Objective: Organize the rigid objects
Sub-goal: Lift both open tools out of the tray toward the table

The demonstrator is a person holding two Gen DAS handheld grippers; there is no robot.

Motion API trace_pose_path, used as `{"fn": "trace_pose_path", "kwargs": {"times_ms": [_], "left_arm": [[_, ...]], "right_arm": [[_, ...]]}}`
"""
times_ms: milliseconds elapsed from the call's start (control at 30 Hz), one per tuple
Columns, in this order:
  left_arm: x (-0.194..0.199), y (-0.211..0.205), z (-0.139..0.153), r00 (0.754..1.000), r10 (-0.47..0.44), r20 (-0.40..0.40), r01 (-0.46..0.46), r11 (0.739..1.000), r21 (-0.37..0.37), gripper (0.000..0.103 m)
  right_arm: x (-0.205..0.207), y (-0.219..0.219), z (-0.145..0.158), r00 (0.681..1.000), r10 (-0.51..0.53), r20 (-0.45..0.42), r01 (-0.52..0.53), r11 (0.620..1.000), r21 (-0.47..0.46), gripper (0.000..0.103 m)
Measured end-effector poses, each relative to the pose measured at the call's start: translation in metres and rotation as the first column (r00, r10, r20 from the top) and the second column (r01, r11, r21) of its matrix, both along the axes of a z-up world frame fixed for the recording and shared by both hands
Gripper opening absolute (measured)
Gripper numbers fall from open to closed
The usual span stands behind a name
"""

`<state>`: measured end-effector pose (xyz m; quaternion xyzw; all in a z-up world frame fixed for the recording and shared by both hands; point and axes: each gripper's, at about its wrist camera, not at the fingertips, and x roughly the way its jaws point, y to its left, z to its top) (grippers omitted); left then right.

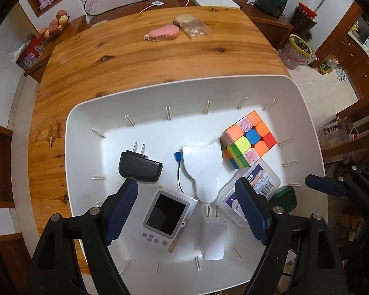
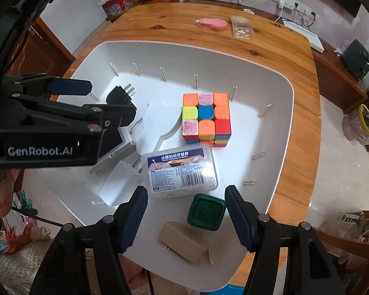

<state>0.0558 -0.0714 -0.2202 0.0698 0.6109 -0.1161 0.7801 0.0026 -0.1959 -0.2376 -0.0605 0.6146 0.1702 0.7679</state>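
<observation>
A white bin (image 1: 86,113) on the wooden table holds a colour cube (image 1: 248,139), a black plug adapter (image 1: 139,167), a white fan-shaped piece (image 1: 204,164), a small white screen device (image 1: 166,215), a white charger (image 1: 212,236) and a clear labelled box (image 1: 258,184). My left gripper (image 1: 187,209) is open and empty above the screen device and charger. In the right wrist view the bin (image 2: 285,113) also holds a green square lid (image 2: 205,212) and a beige block (image 2: 183,241). My right gripper (image 2: 185,217) is open and empty above the green lid and the beige block.
A pink case (image 1: 163,33), a clear plastic packet (image 1: 195,28) and a round beige item (image 1: 183,19) lie at the table's far end. The left gripper's body (image 2: 46,123) crosses the left of the right wrist view. A bin with a yellow rim (image 1: 299,49) stands on the floor at right.
</observation>
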Motion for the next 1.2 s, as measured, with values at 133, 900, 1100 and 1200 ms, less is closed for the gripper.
{"fn": "trace_pose_path", "kwargs": {"times_ms": [133,900,1100,1200], "left_arm": [[-0.002,0.001,0.008,1.0,0.003,0.018,-0.003,1.0,-0.002,0.084],[0.014,0.018,0.058,0.992,0.009,0.124,-0.004,0.999,-0.036,0.084],[0.029,0.024,0.072,0.987,-0.012,0.158,0.016,1.0,-0.021,0.084],[0.04,0.024,0.081,0.983,-0.037,0.182,0.038,0.999,0.0,0.084]], "right_arm": [[0.002,0.001,0.005,1.0,-0.006,0.011,0.006,1.0,0.005,0.066],[0.032,-0.004,0.046,0.991,-0.096,0.094,0.088,0.993,0.078,0.066],[0.047,-0.009,0.064,0.984,-0.117,0.131,0.106,0.991,0.088,0.066],[0.057,-0.012,0.075,0.98,-0.125,0.157,0.112,0.99,0.086,0.066]]}}
